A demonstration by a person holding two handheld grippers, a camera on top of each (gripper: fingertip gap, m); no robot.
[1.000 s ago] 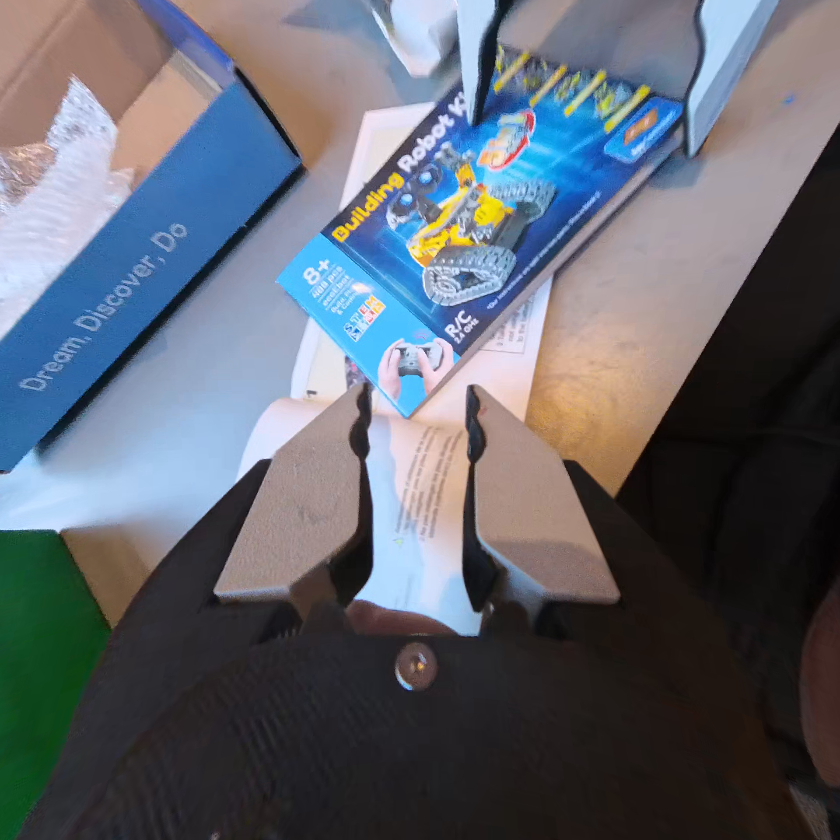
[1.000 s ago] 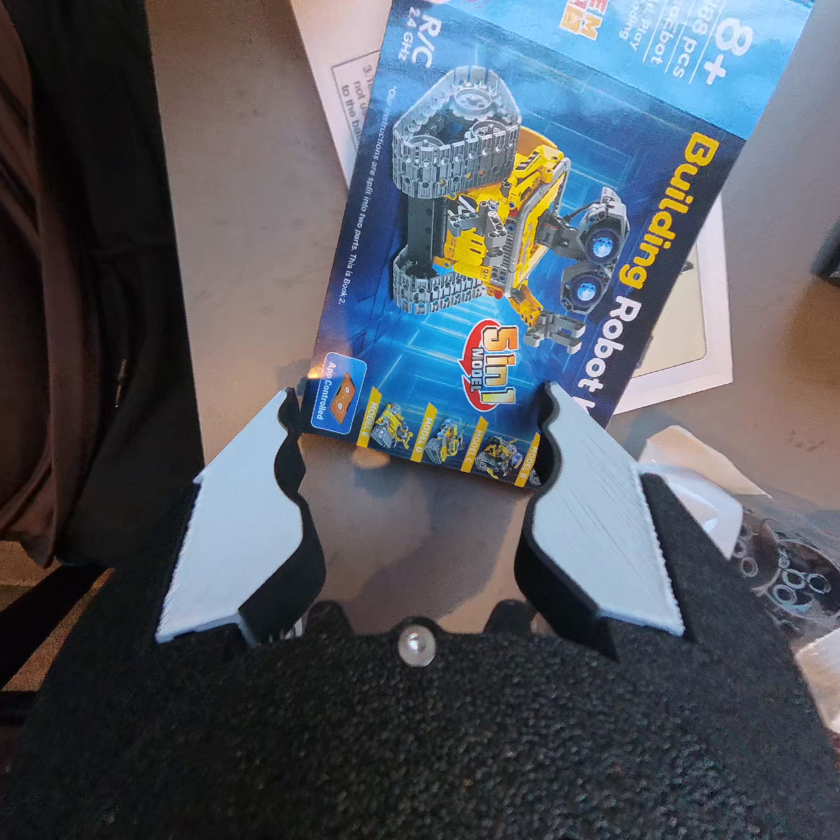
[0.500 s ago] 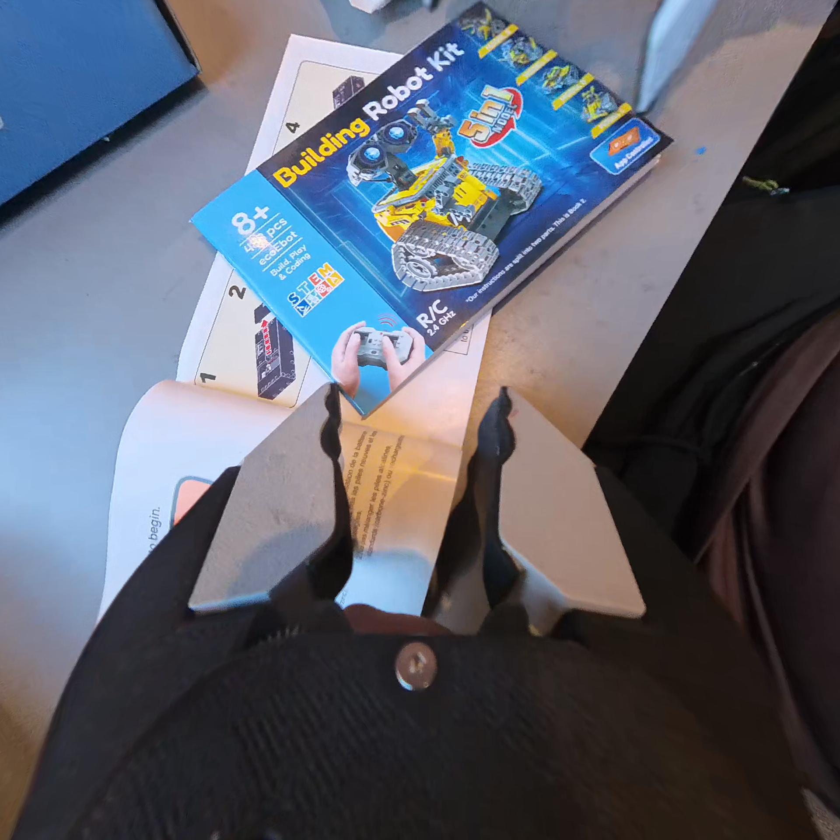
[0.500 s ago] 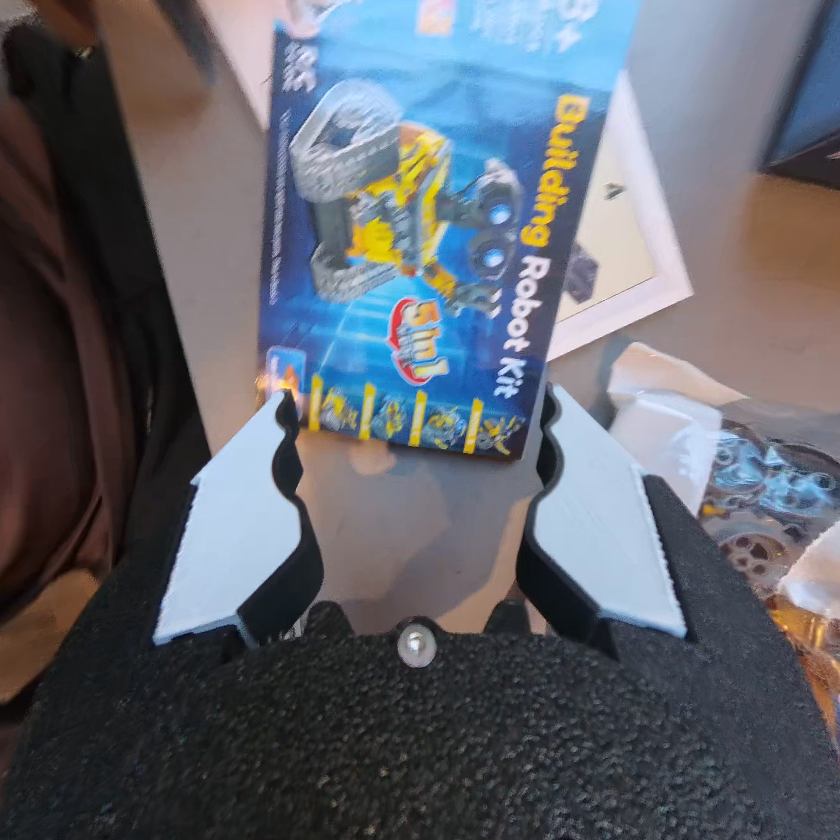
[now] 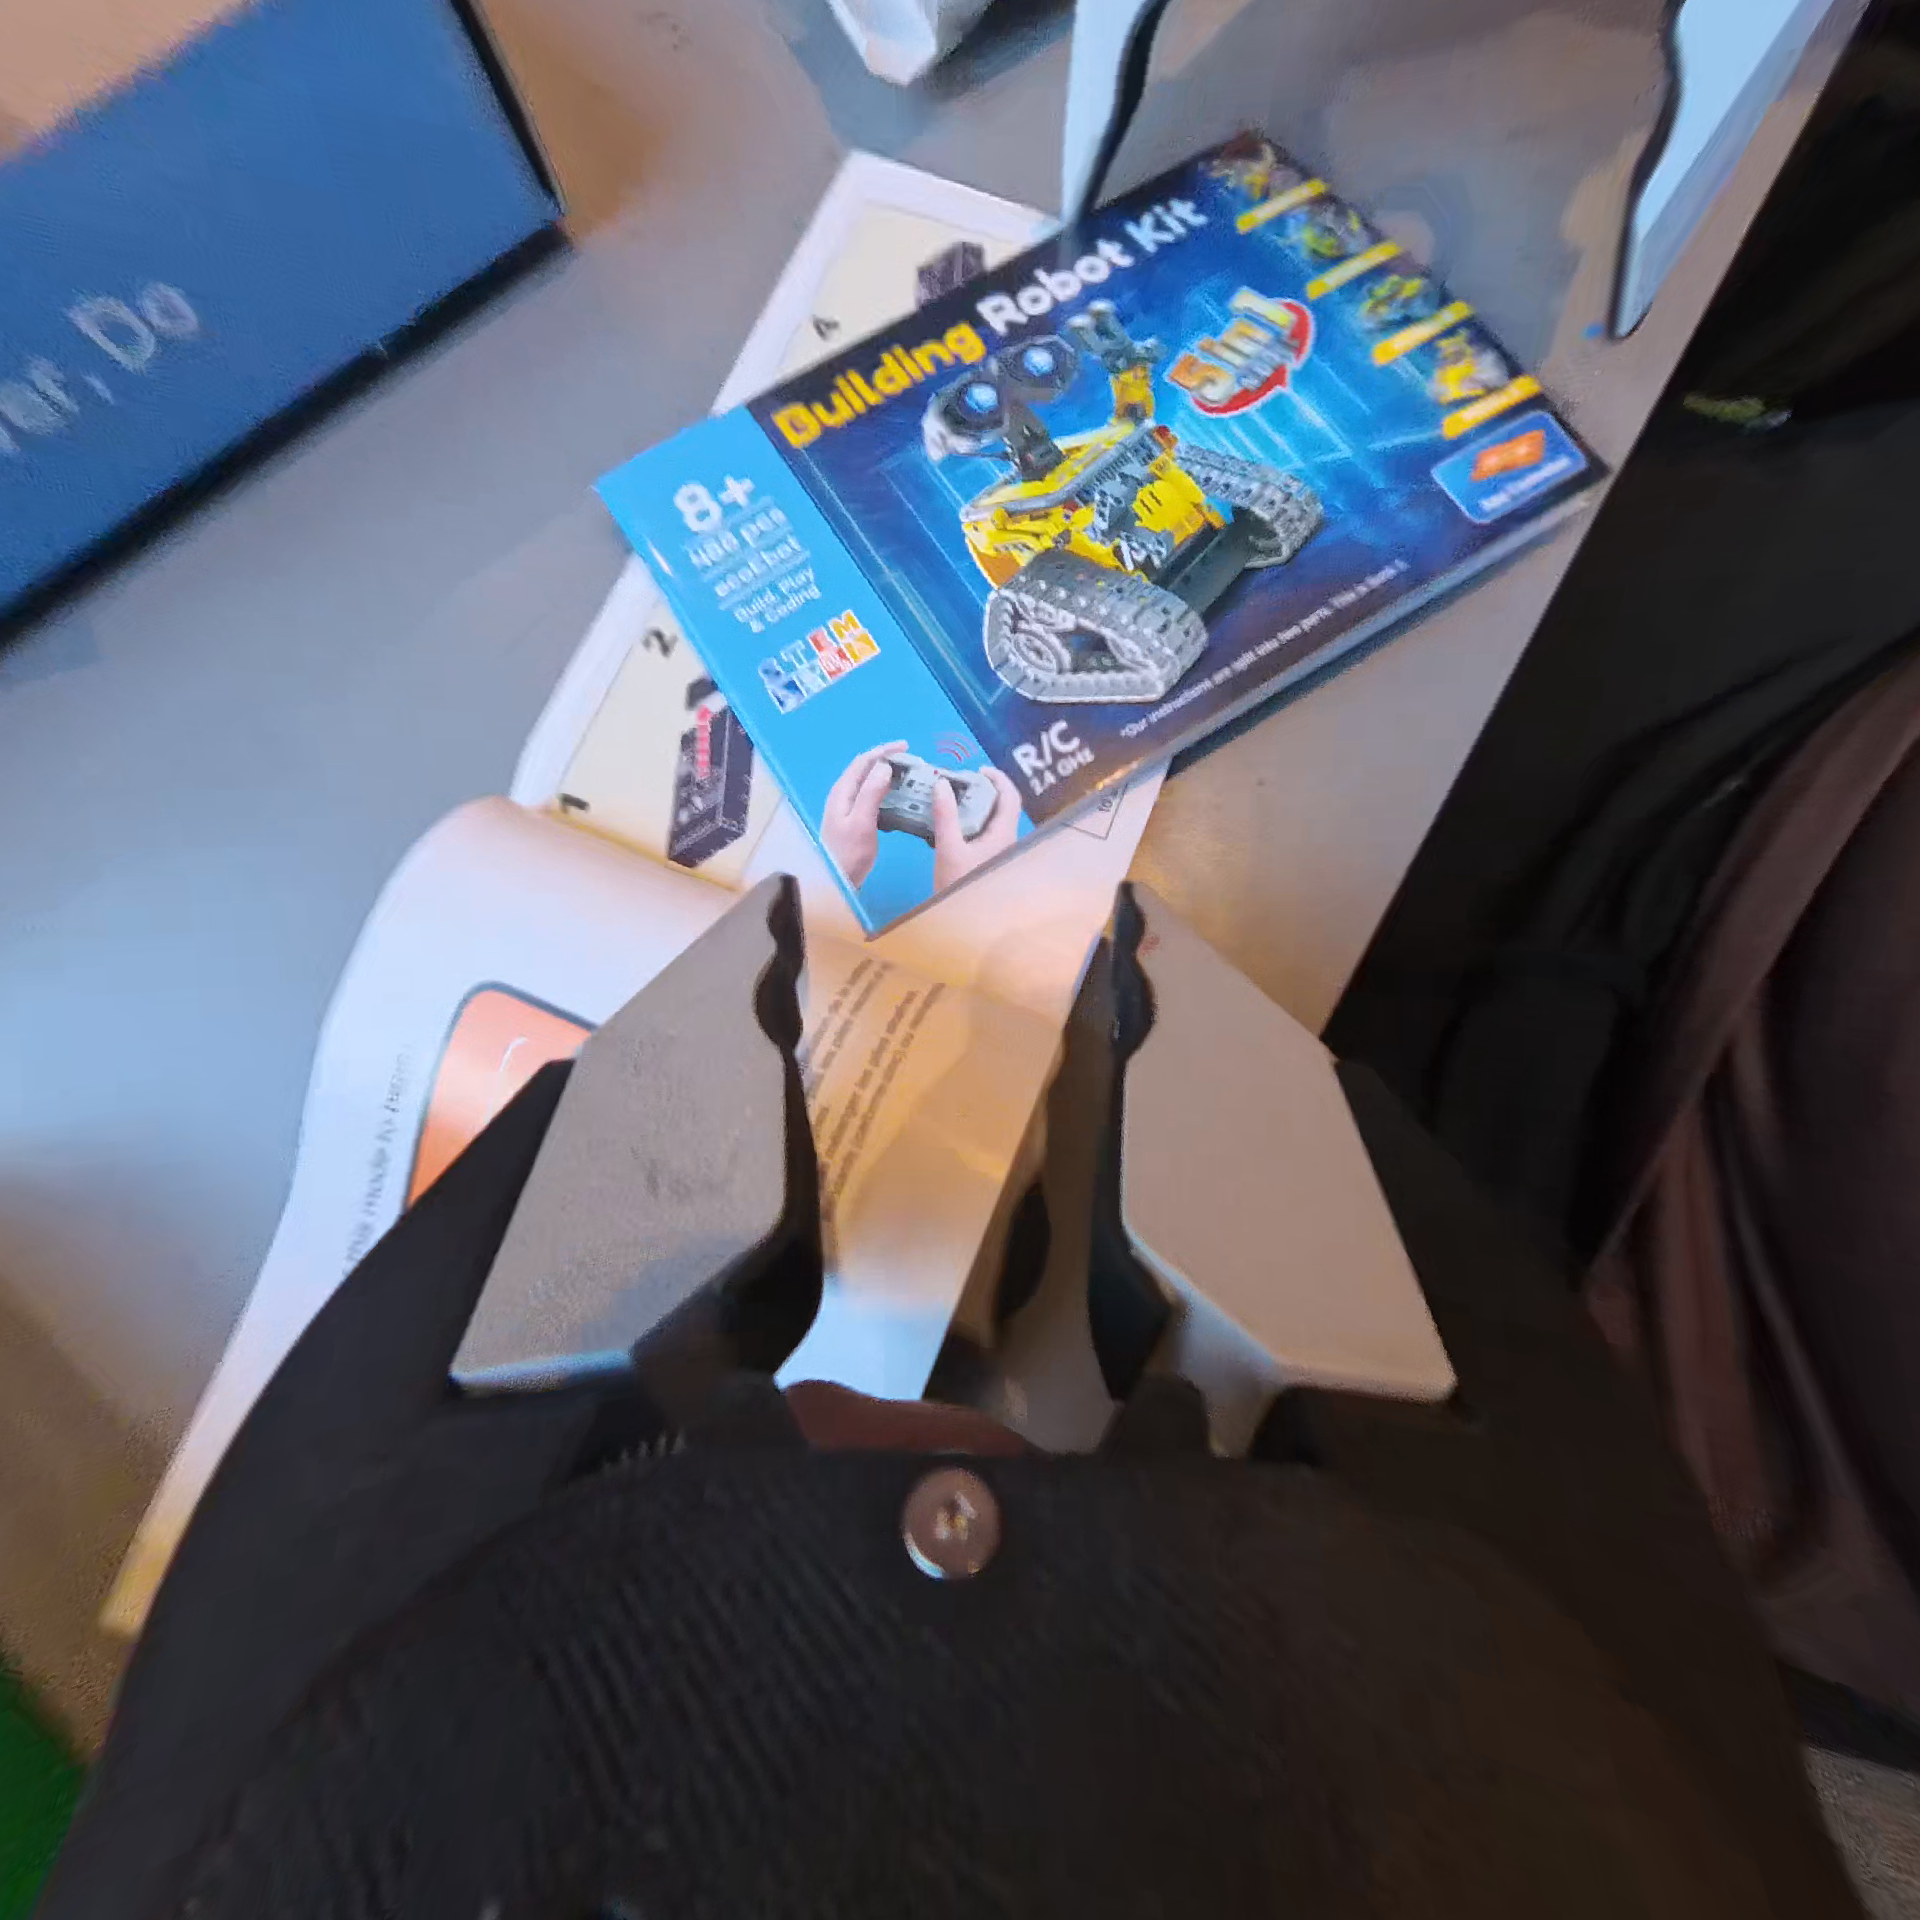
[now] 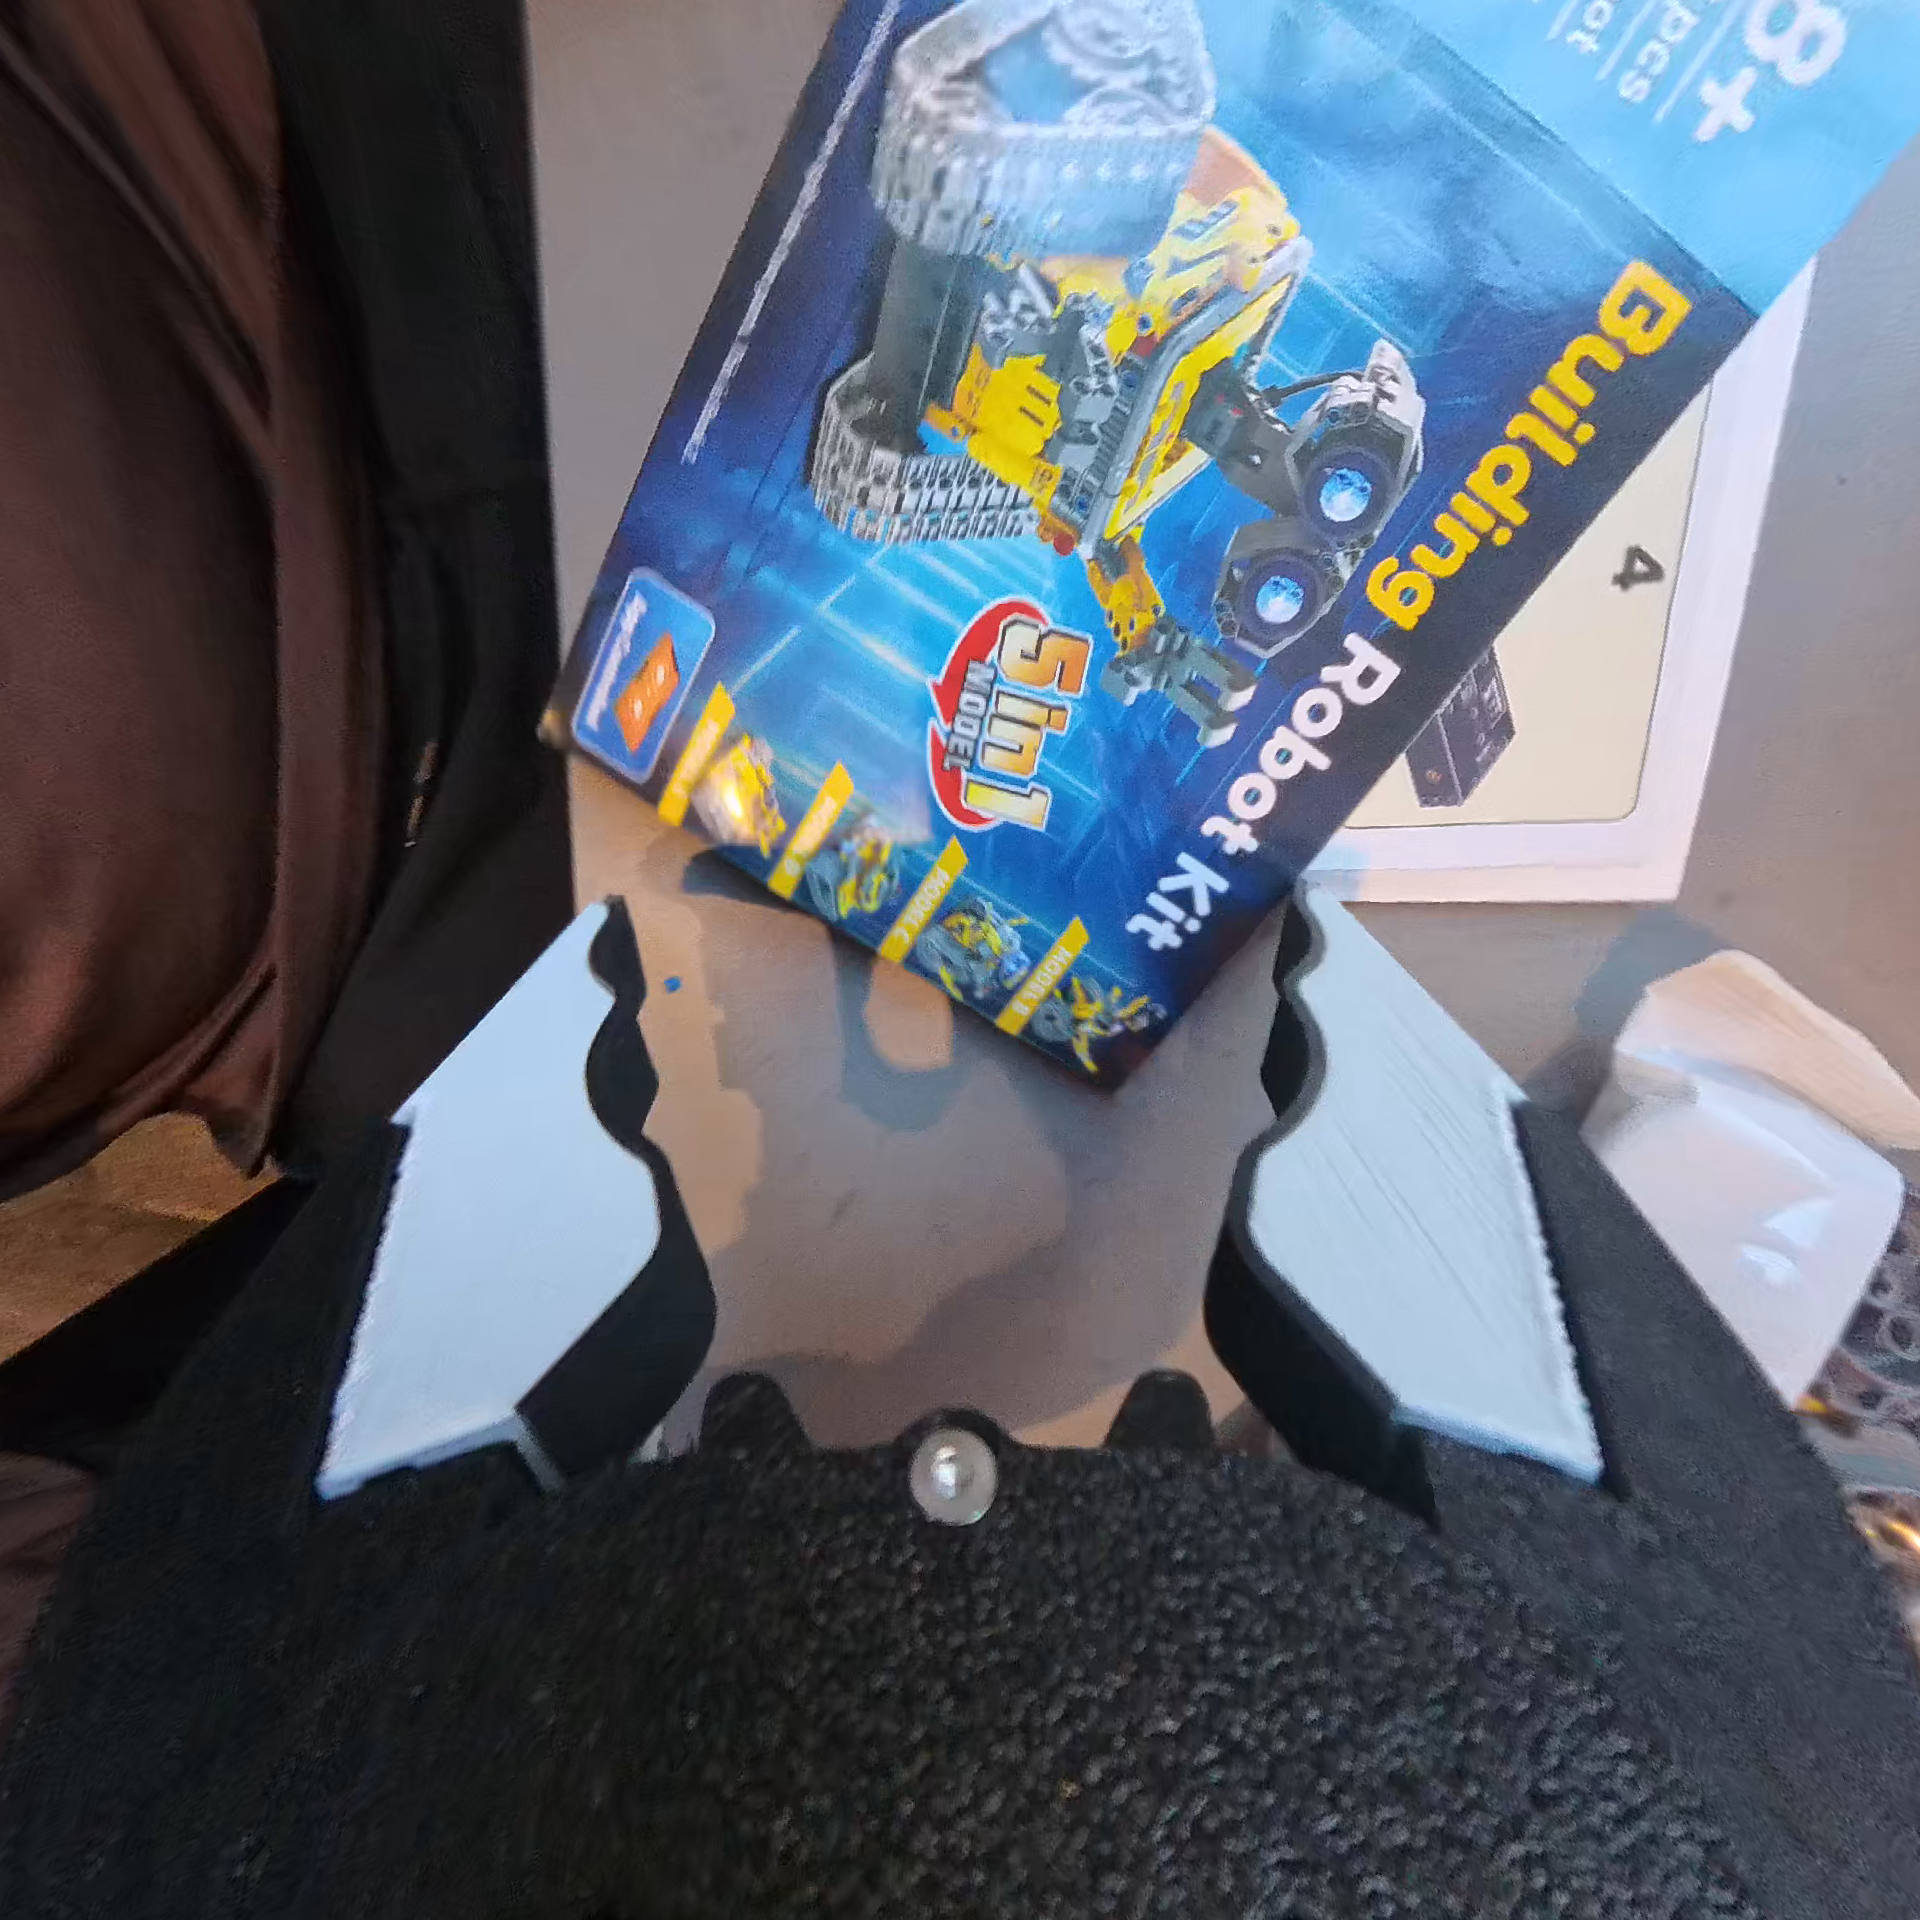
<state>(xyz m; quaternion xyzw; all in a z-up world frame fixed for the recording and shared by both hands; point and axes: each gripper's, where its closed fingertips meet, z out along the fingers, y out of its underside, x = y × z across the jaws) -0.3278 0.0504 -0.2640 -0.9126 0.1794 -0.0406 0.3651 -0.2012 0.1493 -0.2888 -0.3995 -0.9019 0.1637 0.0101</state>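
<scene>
A grey table (image 5: 312, 644) fills both views, its near edge against a person in dark clothing (image 5: 1714, 935).

In the left wrist view, the left gripper (image 5: 951, 914) has its grey fingers (image 5: 675, 1122) parted by a moderate gap. A curled white page (image 5: 925, 1101) of an open leaflet (image 5: 499, 935) runs up between them; whether the fingers touch it cannot be told. Just past the fingertips lies a blue booklet (image 5: 1091, 520) with a yellow tracked robot on its cover, flat and skewed, resting on a white instruction sheet (image 5: 644, 665). Farther left stands a blue box (image 5: 239, 260), blurred. At the top, the right gripper's (image 5: 1361, 239) pale fingers point down on either side of the booklet's far end. A green patch (image 5: 26, 1766) shows at the lower left corner.

In the right wrist view, the right gripper (image 6: 956, 914) is spread wide with nothing between its light blue fingers (image 6: 499, 1195) but bare table. The booklet's (image 6: 1143, 468) near edge lies just beyond the fingertips, apart from them. The sheet (image 6: 1662, 727) sticks out from under it to the right, and a clear bag (image 6: 1766, 1143) of small parts sits at the right edge beside the right finger.
</scene>
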